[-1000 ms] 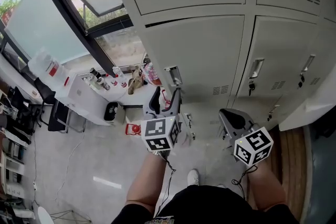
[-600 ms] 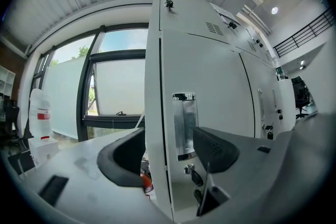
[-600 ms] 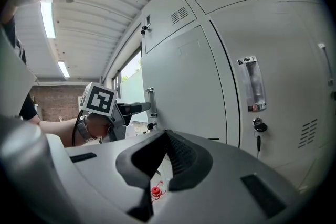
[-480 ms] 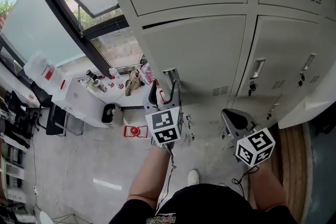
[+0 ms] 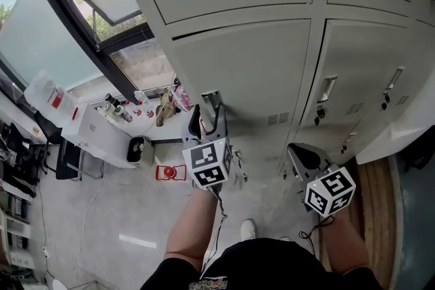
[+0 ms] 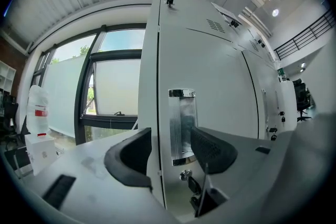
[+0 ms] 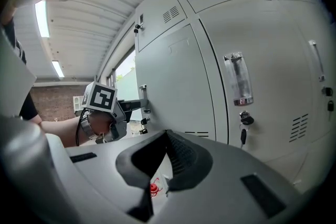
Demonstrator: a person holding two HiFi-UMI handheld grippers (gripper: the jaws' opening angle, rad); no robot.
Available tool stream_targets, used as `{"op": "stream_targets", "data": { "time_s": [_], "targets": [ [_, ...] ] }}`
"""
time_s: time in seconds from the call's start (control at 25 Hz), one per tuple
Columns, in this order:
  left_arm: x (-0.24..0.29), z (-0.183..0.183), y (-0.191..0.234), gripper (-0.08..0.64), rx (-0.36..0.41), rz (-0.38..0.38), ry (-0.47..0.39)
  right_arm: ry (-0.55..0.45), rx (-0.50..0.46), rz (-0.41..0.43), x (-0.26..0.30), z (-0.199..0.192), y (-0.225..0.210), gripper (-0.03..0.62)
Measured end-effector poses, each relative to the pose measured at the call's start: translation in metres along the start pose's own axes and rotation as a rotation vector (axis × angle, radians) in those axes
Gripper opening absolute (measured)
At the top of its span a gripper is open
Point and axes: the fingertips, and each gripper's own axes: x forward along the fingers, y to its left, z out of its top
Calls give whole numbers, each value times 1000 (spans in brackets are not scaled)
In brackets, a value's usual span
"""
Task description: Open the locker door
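As the head view runs from the left, a dark-framed window comes first, with a white table below it carrying small bottles (too small to count).

Next come two grippers, each with one marker cube. The left gripper is raised to the locker door, the leftmost of the lower row, right at its handle. Three handles show along that lower row, and two upper doors are cut off by the frame's top edge.

The left gripper view shows what the head view cannot. The left gripper has its fingers spread wide, and the chrome handle stands in the gap between them, near the door's left edge. Whether the pads touch the metal is hard to make out. A lock with a key sits just below, half hidden by the gripper body. In the head view a dark slit runs along the door's top edge — ajar or not, I cannot tell.

Further right and lower, the right gripper hangs well apart from the lockers. In its own view the right gripper has its fingertips pressed together with nothing between them. That view also catches the left gripper at the door, and the neighbouring door's handle.
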Motion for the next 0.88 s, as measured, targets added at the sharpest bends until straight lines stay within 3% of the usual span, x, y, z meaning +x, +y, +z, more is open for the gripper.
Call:
{"op": "stream_targets", "data": {
  "time_s": [0.16,0.28,0.36,0.88],
  "targets": [
    [2,-1,-5,192,-24,-34,-4,6,8,-4,-1,-2,-4,54],
    [3,-1,-1,192,-31,-22,-4,8,9,-1,0,-2,-5,54],
    [3,-2,2,132,-32,-23,2,10,9,1,0,-3,-4,54],
    [3,-2,3,129,-33,-10,32,3,7,-2,-4,0,-2,54]
  ]
}}
